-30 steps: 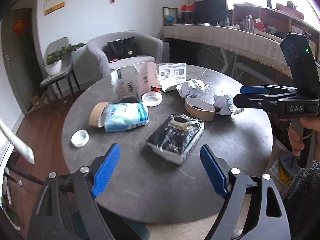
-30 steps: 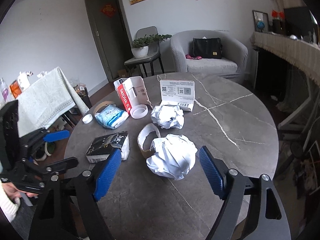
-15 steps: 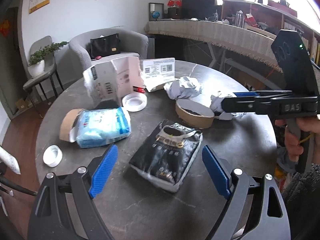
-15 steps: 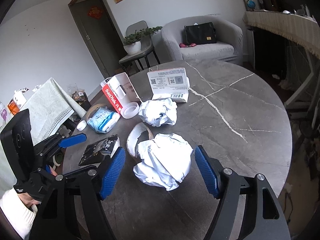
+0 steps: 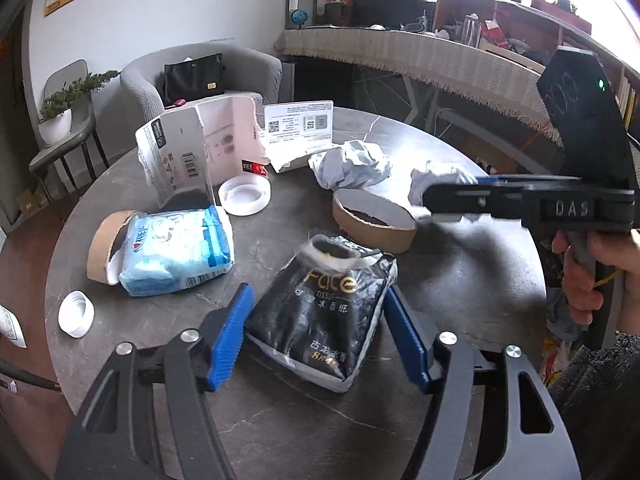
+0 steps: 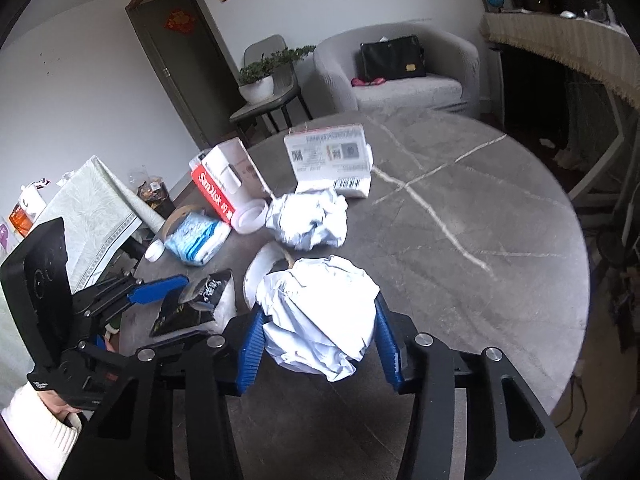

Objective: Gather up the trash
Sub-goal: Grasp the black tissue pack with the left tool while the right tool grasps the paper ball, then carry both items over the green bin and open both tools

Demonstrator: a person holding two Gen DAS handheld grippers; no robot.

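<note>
Left wrist view, left to right: white cap [image 5: 76, 314] near the table [image 5: 472, 280] edge, blue tissue pack [image 5: 178, 249] lying against a cardboard ring [image 5: 105, 245], torn white box [image 5: 196, 154], clear tape roll [image 5: 245, 198], black tissue pack [image 5: 326, 312], brown tape ring [image 5: 374, 220], crumpled paper [image 5: 352, 162].

Left gripper [image 5: 316, 336]: partly open, blue pads on either side of the black pack's near end. Right pad looks touching or nearly so, left pad has a small gap. Not clamped yet, pack flat on the table.

Right wrist view: right gripper [image 6: 316, 344] brackets the nearer paper ball [image 6: 320, 312], pads at or just touching its sides. Can't tell if it's squeezing; frame is blurred. Ball seems on the table. Second ball [image 6: 308, 220] sits further back, by the flat carton [image 6: 332, 162].

Step, as I read it: both tongs at the grasp stage, one piece of trash each.

Next: close both, soft items so expect them to compress before they hold, then lift. No bin visible in either view, so the drop point is unknown.
</note>
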